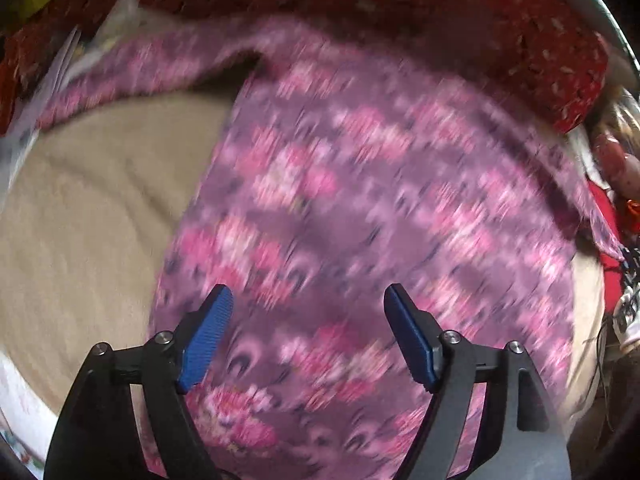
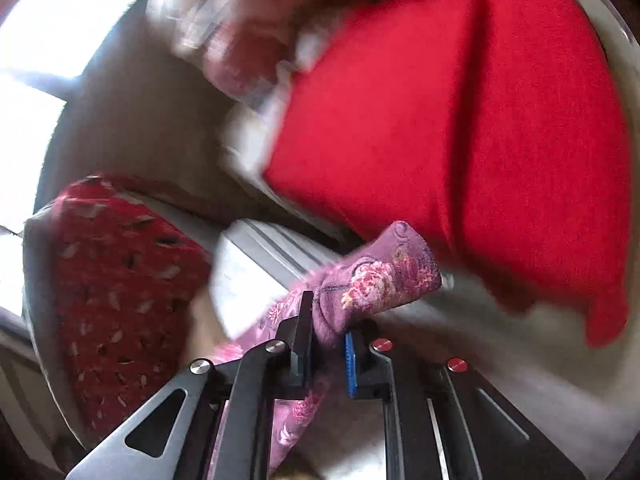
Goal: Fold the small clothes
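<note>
The purple floral garment (image 1: 340,208) lies spread over the beige bed cover (image 1: 88,208), one sleeve-like strip running out toward 10 o'clock in the left wrist view. The picture is heavily blurred, so folds and hems are hard to read.

Risk one: the right claw (image 2: 328,320) is clenched on only a small bunched corner of the garment (image 2: 376,276). The cloth wads up between the pads and sticks out toward 1 o'clock. A pinch that thin may slip if the cloth is pulled taut, and the fold would collapse.

Risk two: the left claw (image 1: 308,300) is released, jaws wide, nothing between its blue pads (image 1: 208,336). It hovers over the near part of the garment. With one end unheld, a drag by the right side could skid the whole piece across the bed instead of folding it, or crease it crooked.

Risk three: clutter close by. A dark red patterned cushion (image 1: 420,8) sits at 12 o'clock just beyond the garment, touching or overlapping its far edge; which one, the blur does not let one tell. A bright red cloth (image 2: 460,120) fills 1 to 3 o'clock in the right wrist view. A careless grab could catch either.

Relative to the left claw, the garment is directly below and ahead, from 6 through 12 o'clock. For the right claw, it is in the grip, trailing down toward 7 o'clock.
</note>
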Motion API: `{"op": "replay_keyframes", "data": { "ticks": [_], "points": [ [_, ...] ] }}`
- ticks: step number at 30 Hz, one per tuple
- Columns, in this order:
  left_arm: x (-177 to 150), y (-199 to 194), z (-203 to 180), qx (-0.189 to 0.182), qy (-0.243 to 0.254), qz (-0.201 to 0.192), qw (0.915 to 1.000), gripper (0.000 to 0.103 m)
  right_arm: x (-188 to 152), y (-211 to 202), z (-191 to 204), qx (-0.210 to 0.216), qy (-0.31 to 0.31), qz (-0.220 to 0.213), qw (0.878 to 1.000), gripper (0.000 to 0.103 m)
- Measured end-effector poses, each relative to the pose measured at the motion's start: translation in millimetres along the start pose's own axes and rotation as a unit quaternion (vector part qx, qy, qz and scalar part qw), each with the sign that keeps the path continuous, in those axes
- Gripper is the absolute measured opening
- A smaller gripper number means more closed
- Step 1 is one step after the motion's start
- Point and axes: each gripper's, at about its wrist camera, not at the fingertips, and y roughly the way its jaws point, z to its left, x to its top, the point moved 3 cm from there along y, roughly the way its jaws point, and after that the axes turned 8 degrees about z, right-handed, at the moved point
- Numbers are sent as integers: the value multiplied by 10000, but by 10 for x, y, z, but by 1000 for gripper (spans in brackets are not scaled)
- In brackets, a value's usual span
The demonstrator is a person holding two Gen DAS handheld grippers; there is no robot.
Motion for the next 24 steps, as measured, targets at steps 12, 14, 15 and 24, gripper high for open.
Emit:
{"op": "replay_keyframes", "data": {
  "ticks": [12, 14, 15, 24],
  "points": [
    [394, 583, -236, -155, 142, 350, 9992, 79, -114, 44, 375, -487, -689, -22, 9964, 11],
    [408, 592, -219, -224, 177, 343, 9990, 79, -289, 106, 633, -202, -967, 183, 9949, 11],
    [421, 597, -202, -279, 178, 349, 9988, 79, -395, 162, 804, -14, -1121, 334, 9931, 11],
    [472, 544, 108, -1084, -180, 423, 9930, 78, -1820, 552, 2267, 1022, -2565, 1562, 9484, 15]
  ]
}}
